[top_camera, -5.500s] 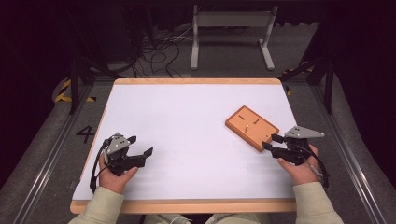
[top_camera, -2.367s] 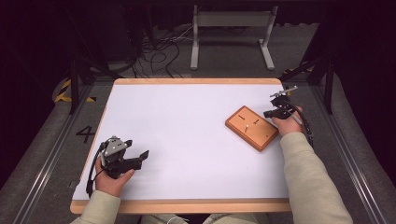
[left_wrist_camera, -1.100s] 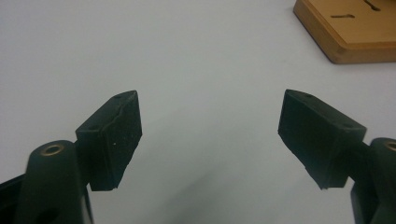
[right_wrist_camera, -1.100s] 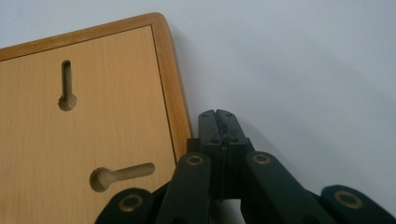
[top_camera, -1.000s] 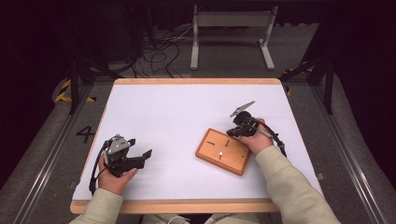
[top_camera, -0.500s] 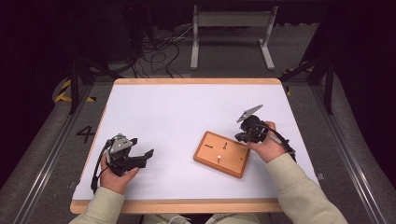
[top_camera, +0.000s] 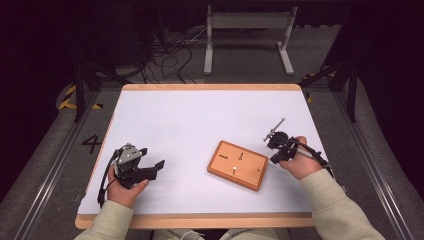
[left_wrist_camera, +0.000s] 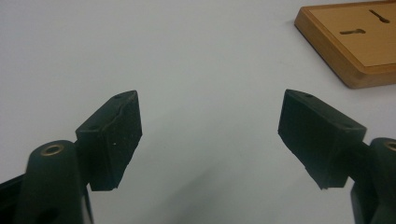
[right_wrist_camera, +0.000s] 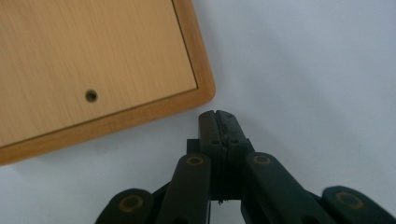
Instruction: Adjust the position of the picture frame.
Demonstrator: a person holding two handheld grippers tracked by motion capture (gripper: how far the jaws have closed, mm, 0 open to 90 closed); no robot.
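The board (top_camera: 238, 165) looks like light wood with a smooth, matt finish, its raised border a slightly darker orange-brown. The table (top_camera: 190, 120) has a smooth, matt white top and a pale wood-coloured edge. The left gripper (left_wrist_camera: 210, 135) carries matt black pads (left_wrist_camera: 116, 135) with a finely speckled, scuffed surface. The right gripper (right_wrist_camera: 218, 116) has matt black plastic-looking links with brass-coloured pivot pins. The sleeves (top_camera: 335, 205) are soft cream cloth.
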